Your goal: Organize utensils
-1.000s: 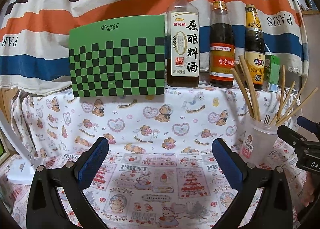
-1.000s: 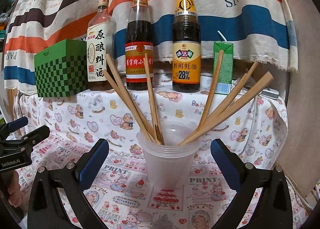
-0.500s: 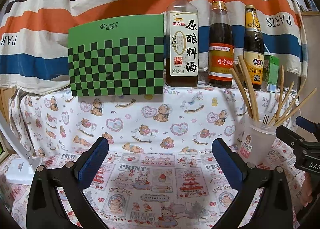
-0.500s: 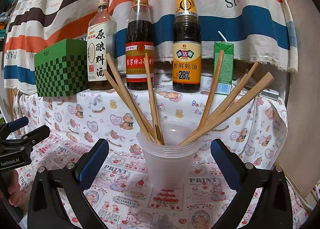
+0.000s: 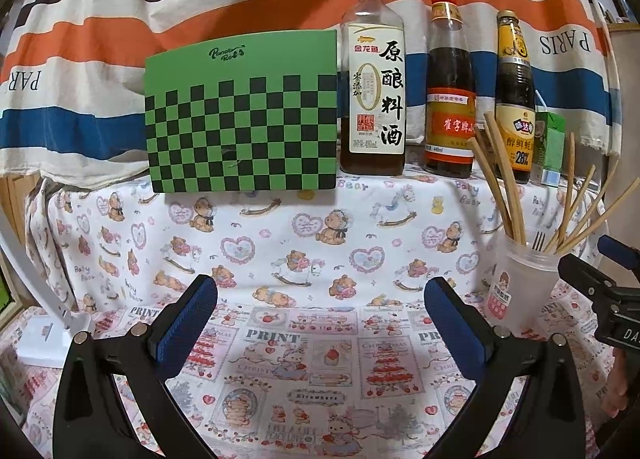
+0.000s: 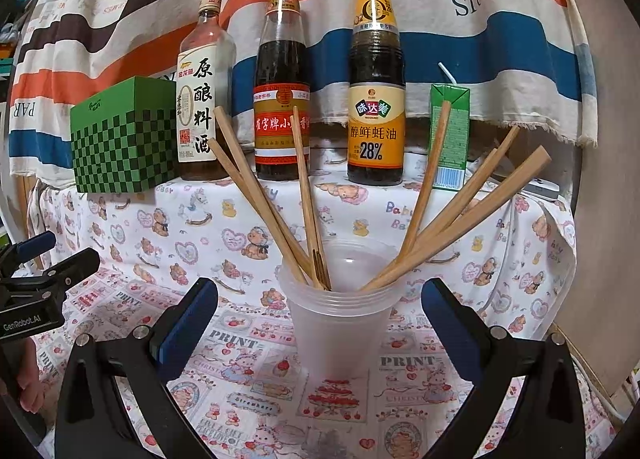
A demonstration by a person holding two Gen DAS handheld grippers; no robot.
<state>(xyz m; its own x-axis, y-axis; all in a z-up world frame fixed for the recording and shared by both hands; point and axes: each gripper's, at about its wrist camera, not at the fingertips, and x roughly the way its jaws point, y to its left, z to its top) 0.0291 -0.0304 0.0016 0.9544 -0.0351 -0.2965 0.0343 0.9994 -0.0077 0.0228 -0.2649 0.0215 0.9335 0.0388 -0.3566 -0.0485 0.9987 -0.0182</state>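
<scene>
A translucent plastic cup (image 6: 339,317) stands on the printed cloth and holds several wooden chopsticks (image 6: 452,219) fanned left and right, plus a dark fork tip. My right gripper (image 6: 320,313) is open and empty, its jaws standing either side of the cup without touching it. In the left wrist view the cup (image 5: 520,291) stands at the right, with the right gripper's body just beyond it. My left gripper (image 5: 320,313) is open and empty over the bare cloth, left of the cup.
Along the raised back ledge stand a green checkered box (image 5: 242,115), three sauce bottles (image 5: 376,75) (image 5: 450,87) (image 5: 516,103) and a green drink carton (image 6: 450,135). A striped cloth hangs behind. A white lamp base (image 5: 44,339) sits at far left.
Both views have shifted only slightly; the left gripper has drifted a little, and the cup and chopsticks have not moved. Both grippers stay open.
</scene>
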